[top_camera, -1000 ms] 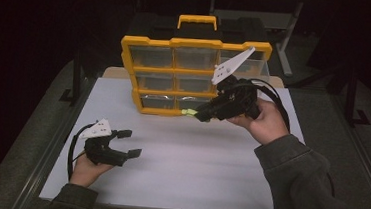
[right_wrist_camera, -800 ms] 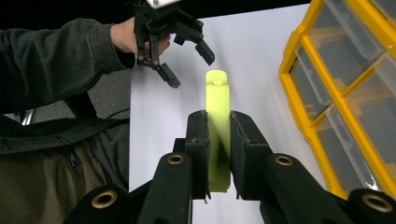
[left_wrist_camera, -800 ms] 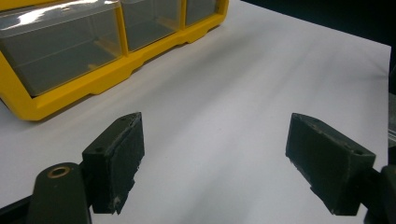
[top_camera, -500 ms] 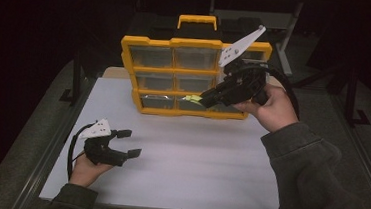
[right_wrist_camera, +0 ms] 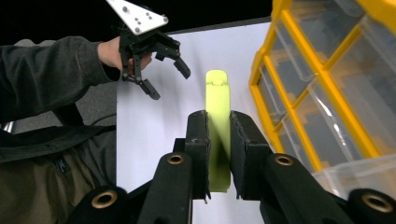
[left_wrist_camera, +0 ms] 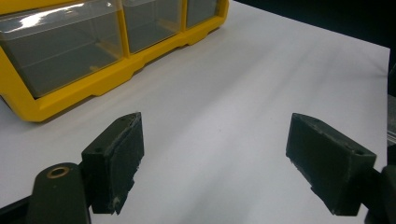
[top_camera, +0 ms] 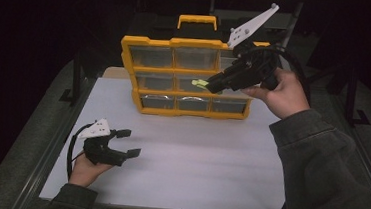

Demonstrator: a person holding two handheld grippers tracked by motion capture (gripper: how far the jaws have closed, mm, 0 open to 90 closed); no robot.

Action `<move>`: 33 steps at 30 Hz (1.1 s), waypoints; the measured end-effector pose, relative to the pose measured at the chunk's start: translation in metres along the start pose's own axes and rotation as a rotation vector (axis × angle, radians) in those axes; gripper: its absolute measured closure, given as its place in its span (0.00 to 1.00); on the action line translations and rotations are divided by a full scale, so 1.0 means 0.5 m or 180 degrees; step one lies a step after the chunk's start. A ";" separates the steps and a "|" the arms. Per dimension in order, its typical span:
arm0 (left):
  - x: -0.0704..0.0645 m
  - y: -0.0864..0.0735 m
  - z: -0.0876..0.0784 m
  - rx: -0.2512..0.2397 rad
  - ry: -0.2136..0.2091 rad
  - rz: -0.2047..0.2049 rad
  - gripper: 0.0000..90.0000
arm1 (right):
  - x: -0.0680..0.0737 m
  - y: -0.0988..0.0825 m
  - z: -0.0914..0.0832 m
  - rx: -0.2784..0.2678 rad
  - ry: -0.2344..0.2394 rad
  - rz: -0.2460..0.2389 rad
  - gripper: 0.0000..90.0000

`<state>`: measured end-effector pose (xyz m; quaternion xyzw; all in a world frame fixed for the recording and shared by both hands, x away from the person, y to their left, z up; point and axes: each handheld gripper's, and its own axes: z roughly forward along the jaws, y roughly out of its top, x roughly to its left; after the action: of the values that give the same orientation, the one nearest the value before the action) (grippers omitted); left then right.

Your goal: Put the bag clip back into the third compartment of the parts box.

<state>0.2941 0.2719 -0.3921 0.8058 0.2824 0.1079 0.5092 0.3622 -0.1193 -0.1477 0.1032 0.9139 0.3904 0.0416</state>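
yellow-green clip [right_wrist_camera: 218,126] grasped by right hand-held gripper [right_wrist_camera: 218,140]; left hand-held gripper [left_wrist_camera: 212,163] released; one organiser [top_camera: 127,50].

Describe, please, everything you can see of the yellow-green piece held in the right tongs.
The yellow-green piece is a flat, narrow bar of plain, matt material that looks like plastic, with a small notched step near its rounded far end. The right tongs are shut on its lower half, one black pad on each broad face, so it sticks out beyond the tips. In the high view it is held in the air, touching nothing else, in front of the middle row of the yellow organizer.
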 end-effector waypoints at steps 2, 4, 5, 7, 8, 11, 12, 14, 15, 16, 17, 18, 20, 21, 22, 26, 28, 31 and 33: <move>0.000 0.000 0.000 -0.0005 0.0003 0.0000 0.21 | -0.003 0.002 -0.007 -0.0008 -0.0018 0.0004 0.85; 0.001 0.000 0.000 -0.0007 0.0004 0.0006 0.21 | -0.005 0.005 -0.016 -0.0004 -0.0044 0.0016 0.85; 0.001 0.000 0.000 -0.0011 0.0004 0.0008 0.21 | -0.008 0.006 -0.019 -0.0014 -0.0066 -0.0020 0.85; 0.001 0.000 0.000 -0.0015 0.0005 0.0003 0.21 | -0.011 0.008 -0.030 -0.0023 -0.0086 0.0002 0.85; 0.001 0.000 0.000 -0.0013 0.0007 0.0007 0.21 | -0.013 0.009 -0.034 -0.0024 -0.0109 -0.0014 0.85; 0.001 0.000 -0.001 -0.0018 0.0008 -0.0001 0.21 | -0.016 0.012 -0.047 -0.0046 -0.0134 0.0034 0.85; 0.000 0.000 0.000 -0.0022 0.0005 -0.0018 0.21 | -0.018 0.013 -0.052 -0.0039 -0.0151 0.0032 0.85; 0.000 0.000 -0.001 -0.0021 0.0005 -0.0011 0.21 | -0.021 0.015 -0.059 -0.0050 -0.0169 0.0081 0.85; 0.000 0.000 0.000 -0.0036 0.0005 -0.0009 0.21 | -0.023 0.016 -0.063 -0.0048 -0.0187 0.0079 0.85; 0.000 -0.001 0.000 -0.0046 -0.0001 -0.0018 0.21 | -0.025 0.017 -0.066 -0.0049 -0.0199 0.0097 0.85; 0.000 0.000 -0.001 -0.0010 0.0006 -0.0010 0.21 | -0.028 0.017 -0.070 -0.0049 -0.0213 0.0103 0.85; 0.000 0.000 -0.001 -0.0015 0.0004 -0.0016 0.21 | -0.031 0.018 -0.074 -0.0049 -0.0229 0.0111 0.85; 0.001 0.000 -0.001 -0.0020 0.0006 -0.0009 0.21 | -0.036 0.018 -0.080 -0.0043 -0.0254 0.0131 0.85; 0.001 0.000 -0.001 -0.0021 0.0005 -0.0003 0.21 | -0.038 0.018 -0.083 -0.0047 -0.0276 0.0129 0.85; 0.001 0.000 -0.001 -0.0022 0.0006 -0.0003 0.21 | -0.041 0.019 -0.086 -0.0050 -0.0278 0.0150 0.85; 0.001 0.000 -0.001 -0.0013 0.0008 0.0001 0.21 | -0.049 0.020 -0.101 -0.0047 -0.0340 0.0216 0.85; 0.001 0.000 -0.001 -0.0018 0.0003 -0.0011 0.21 | -0.054 0.020 -0.106 -0.0039 -0.0367 0.0244 0.85; 0.001 0.000 -0.001 -0.0023 0.0001 -0.0014 0.21 | -0.062 0.018 -0.113 -0.0051 -0.0395 0.0285 0.85; 0.001 0.000 -0.001 -0.0024 0.0001 -0.0020 0.21 | -0.068 0.016 -0.116 -0.0059 -0.0418 0.0299 0.85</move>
<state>0.2942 0.2726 -0.3919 0.8029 0.2846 0.1075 0.5126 0.3877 -0.1625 -0.1017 0.1709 0.8997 0.3928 0.0841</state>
